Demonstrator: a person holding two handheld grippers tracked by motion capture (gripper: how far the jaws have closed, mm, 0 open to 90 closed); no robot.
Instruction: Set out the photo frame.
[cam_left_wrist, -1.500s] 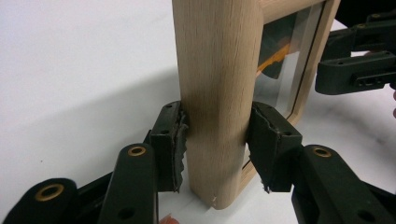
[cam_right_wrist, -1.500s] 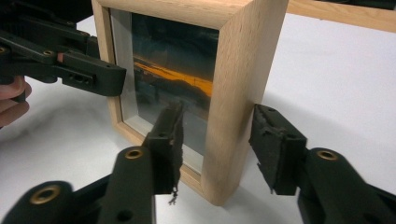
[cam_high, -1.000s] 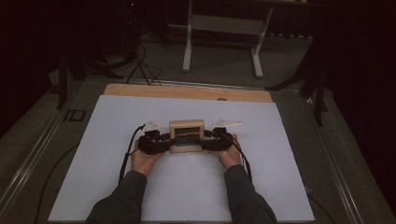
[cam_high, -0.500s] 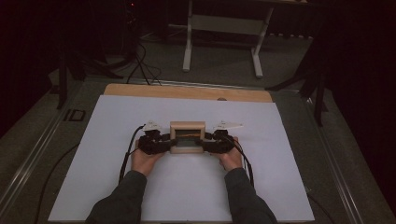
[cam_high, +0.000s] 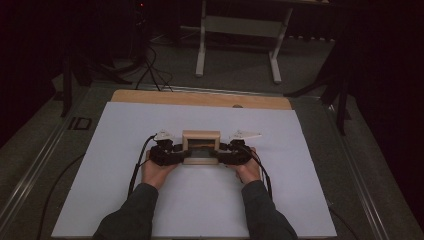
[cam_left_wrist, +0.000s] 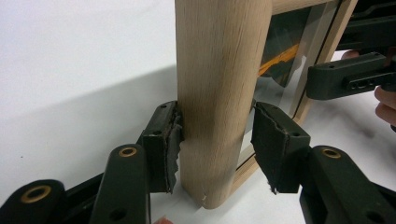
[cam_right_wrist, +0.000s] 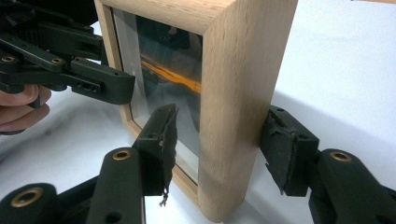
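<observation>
A small light-wood picture frame (cam_high: 201, 136) with a glass front stands upright on the white table top. My left gripper (cam_high: 186, 155) straddles its left post, and my right gripper (cam_high: 216, 155) straddles its right post. In the left gripper view the jaws (cam_left_wrist: 215, 140) have just been opening around the wooden post (cam_left_wrist: 219, 70). One pad (cam_left_wrist: 170, 140) lies against the wood and the other stands just off it. In the right gripper view the gripper (cam_right_wrist: 217, 126) is open around the frame's side (cam_right_wrist: 238, 93). One pad (cam_right_wrist: 163, 135) hangs off the glass.
A white sheet (cam_high: 125, 150) covers the table, with a wooden strip (cam_high: 200, 99) along its far edge. A white stand (cam_high: 240, 30) and floor cables (cam_high: 150, 65) lie beyond. Each gripper view shows the other gripper, the right one (cam_left_wrist: 350, 79) and the left one (cam_right_wrist: 93, 84).
</observation>
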